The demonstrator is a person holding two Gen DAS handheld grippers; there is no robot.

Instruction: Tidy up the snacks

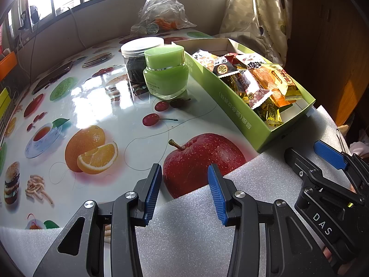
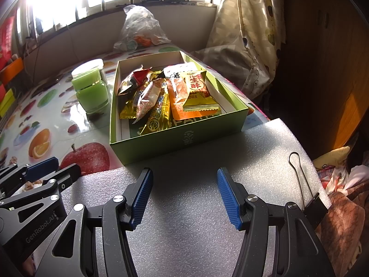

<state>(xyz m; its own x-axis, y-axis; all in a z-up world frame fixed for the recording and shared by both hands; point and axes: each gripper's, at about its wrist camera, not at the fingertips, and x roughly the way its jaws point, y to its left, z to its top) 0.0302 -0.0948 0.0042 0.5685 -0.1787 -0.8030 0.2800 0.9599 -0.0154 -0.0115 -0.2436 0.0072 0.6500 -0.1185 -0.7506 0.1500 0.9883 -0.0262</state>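
Observation:
A green cardboard box [image 2: 184, 138] stands on the fruit-print table, with several wrapped snacks [image 2: 166, 94] in gold, orange and red piled inside. The box also shows in the left wrist view [image 1: 230, 106] with its snacks [image 1: 258, 78]. My right gripper [image 2: 184, 194] is open and empty over a white foam sheet [image 2: 207, 219], just in front of the box. My left gripper [image 1: 184, 191] is open and empty over the foam's edge and a printed apple, left of the box. Each gripper shows at the edge of the other's view.
A green glass jar [image 1: 165, 71] and a clear jar with a white lid [image 1: 138, 57] stand left of the box. A plastic bag [image 1: 161, 11] lies at the back by the window wall. A binder clip [image 2: 311, 198] sits on the foam's right edge. A curtain [image 2: 249, 34] hangs at right.

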